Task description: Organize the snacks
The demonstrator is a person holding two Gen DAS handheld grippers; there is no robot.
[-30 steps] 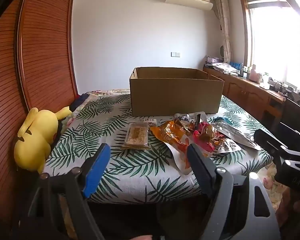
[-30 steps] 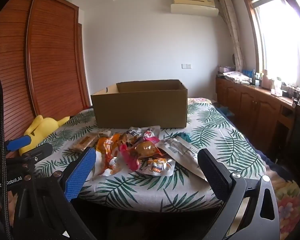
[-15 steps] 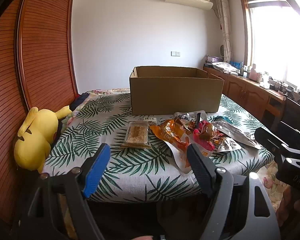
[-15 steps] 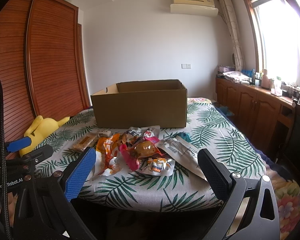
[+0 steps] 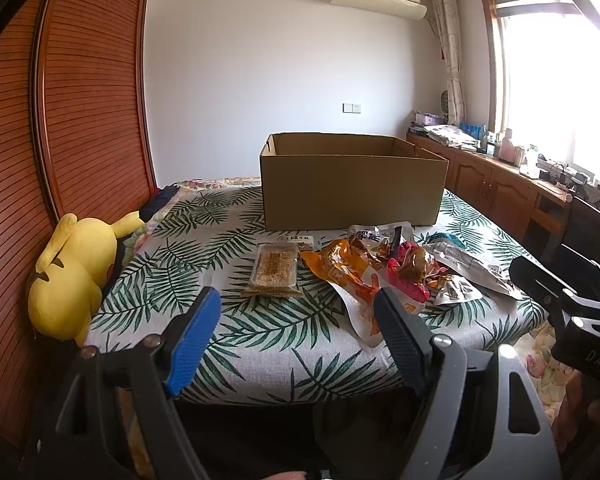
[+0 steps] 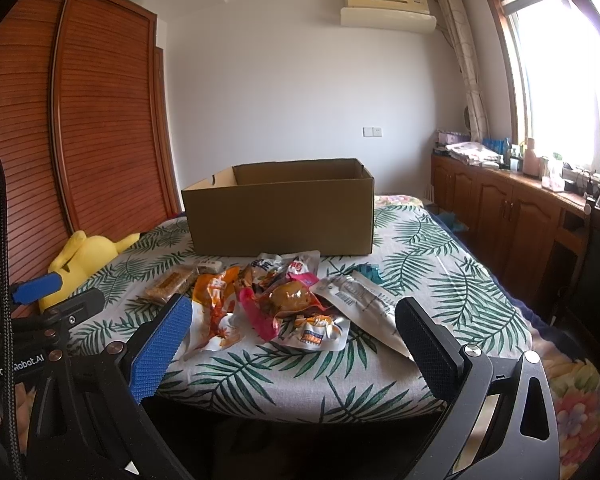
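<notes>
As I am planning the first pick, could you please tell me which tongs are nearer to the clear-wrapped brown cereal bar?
Left. The left tongs hang open almost straight before the clear-wrapped brown cereal bar; the right tongs face the snack pile, the bar off to their left.

Open cardboard box [image 6: 280,210] on leaf-print bed [image 6: 440,280], snack packets [image 6: 284,304] heaped before it, right gripper [image 6: 292,344] fingers apart.

I see a plain brown cardboard box [image 6: 280,216] on a white bedspread [image 6: 420,264] printed with green palm fronds. In front of the box lie an orange snack bag [image 6: 214,300], a pink wrapper [image 6: 260,316] and a silver-white pouch [image 6: 364,300]. Left of the box sits a yellow plush toy [image 5: 72,276].
</notes>
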